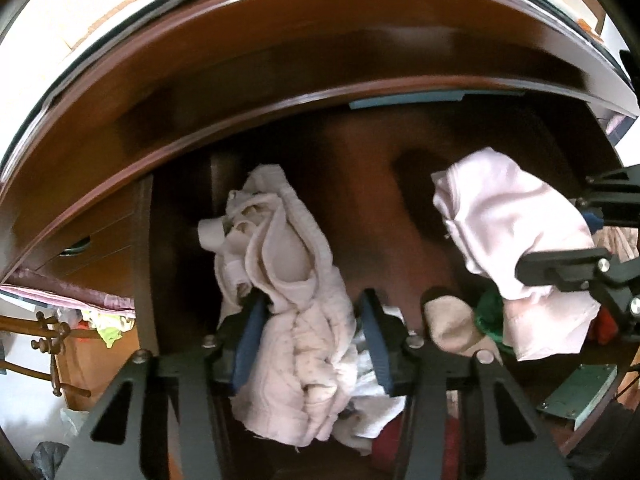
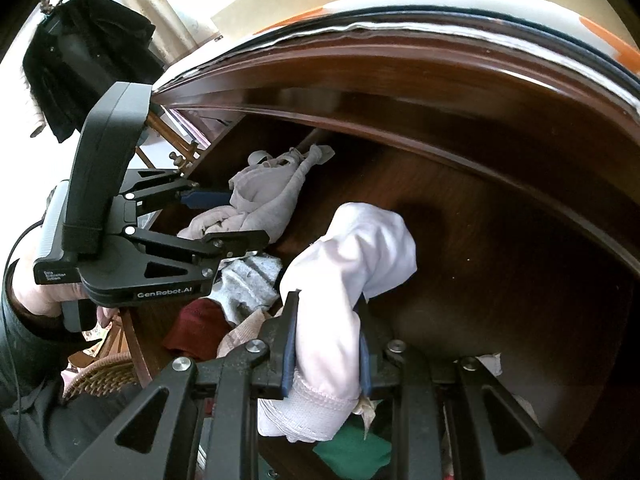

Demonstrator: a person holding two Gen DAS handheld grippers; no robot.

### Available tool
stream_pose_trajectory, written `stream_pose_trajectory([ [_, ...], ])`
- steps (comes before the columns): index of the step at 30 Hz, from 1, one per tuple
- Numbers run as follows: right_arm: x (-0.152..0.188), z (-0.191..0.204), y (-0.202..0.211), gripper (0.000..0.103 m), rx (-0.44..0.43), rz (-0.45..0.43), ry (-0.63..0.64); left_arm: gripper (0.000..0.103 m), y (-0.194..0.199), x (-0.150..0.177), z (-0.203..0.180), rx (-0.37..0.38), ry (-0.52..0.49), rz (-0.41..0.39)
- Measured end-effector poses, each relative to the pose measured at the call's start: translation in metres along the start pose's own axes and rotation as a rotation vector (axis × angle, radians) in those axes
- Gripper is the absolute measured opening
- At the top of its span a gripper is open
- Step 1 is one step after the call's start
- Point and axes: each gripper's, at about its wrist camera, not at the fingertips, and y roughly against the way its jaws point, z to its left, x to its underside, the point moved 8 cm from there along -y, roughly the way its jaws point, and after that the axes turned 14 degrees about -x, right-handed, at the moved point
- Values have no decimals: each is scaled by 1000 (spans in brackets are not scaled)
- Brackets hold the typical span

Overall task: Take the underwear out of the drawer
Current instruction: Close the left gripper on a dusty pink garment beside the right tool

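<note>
Right gripper (image 2: 326, 340) is clamped on a pale pink underwear piece (image 2: 360, 248), held above the dark wooden drawer (image 2: 500, 260). Left gripper (image 1: 310, 332) reaches down into the drawer, its blue pads (image 1: 250, 340) on either side of a crumpled beige garment (image 1: 288, 280); whether they press on it cannot be told. More clothes lie in the drawer's near corner, among them a green cloth (image 2: 352, 452) and a dark red cloth (image 2: 196, 328).

Black jacket (image 2: 80, 60) hanging — wicker basket (image 2: 104, 380) below.
</note>
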Motion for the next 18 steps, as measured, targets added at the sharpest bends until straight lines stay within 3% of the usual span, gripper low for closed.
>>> stream_pose_trajectory([
  [8, 0, -1, 0, 27, 1, -2, 1, 47, -4, -3, -7, -25, -13, 17],
  [13, -1, -1, 3, 27, 13, -14, 5, 33, -9, 1, -13, -22, -11, -12],
  [18, -3, 1, 6, 26, 24, -28, 8, 25, 3, -1, -8, -2, -13, -44],
])
